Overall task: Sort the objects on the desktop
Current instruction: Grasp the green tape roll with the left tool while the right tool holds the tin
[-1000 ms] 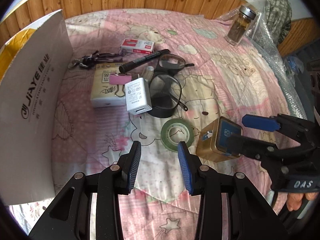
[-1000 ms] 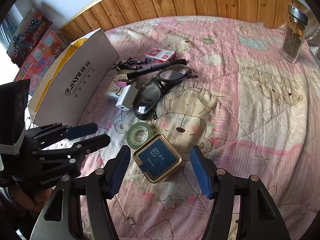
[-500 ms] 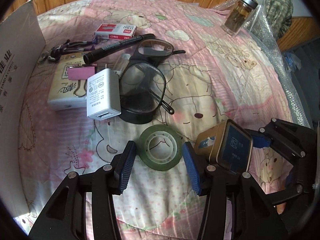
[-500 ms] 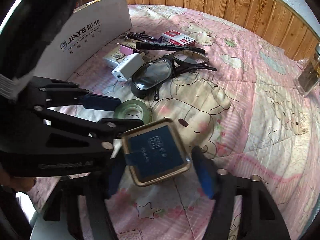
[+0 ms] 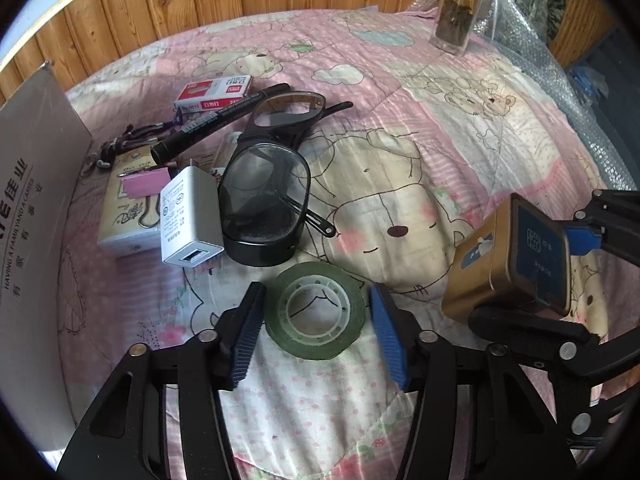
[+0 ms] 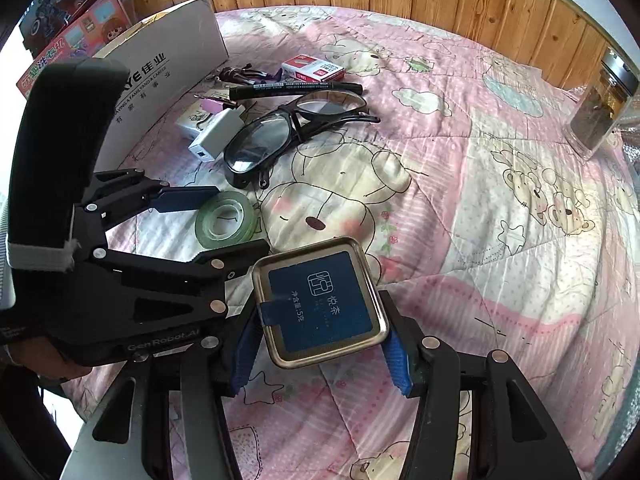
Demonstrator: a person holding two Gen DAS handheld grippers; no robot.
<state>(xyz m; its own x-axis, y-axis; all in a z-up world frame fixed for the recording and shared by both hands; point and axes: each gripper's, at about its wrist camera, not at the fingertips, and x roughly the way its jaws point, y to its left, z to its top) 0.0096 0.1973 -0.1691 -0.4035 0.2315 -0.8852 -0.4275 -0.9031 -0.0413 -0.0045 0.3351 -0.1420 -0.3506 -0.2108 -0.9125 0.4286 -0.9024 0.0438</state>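
Observation:
A green tape roll [image 5: 316,316] lies flat on the pink quilt. My left gripper [image 5: 316,334] is open with a finger on each side of the roll, not pressing it; it also shows in the right wrist view [image 6: 224,220]. My right gripper [image 6: 320,354] is shut on a gold tea tin with a blue lid [image 6: 320,300] and holds it lifted off the quilt, to the right of the tape [image 5: 516,264]. Black glasses [image 5: 268,192], a white charger [image 5: 188,216], a black marker [image 5: 220,120] and a red staple box [image 5: 214,92] lie behind the tape.
A white cardboard box [image 5: 28,240] stands at the left. A tissue pack with a pink binder clip [image 5: 132,204] and keys [image 5: 124,144] lie beside it. A glass jar [image 5: 456,8] stands far right near bubble wrap [image 5: 560,92]. Wood panelling runs behind.
My left gripper has moved forward until its fingers straddle the tape roll. My right gripper has closed on the tea tin and raised it off the quilt.

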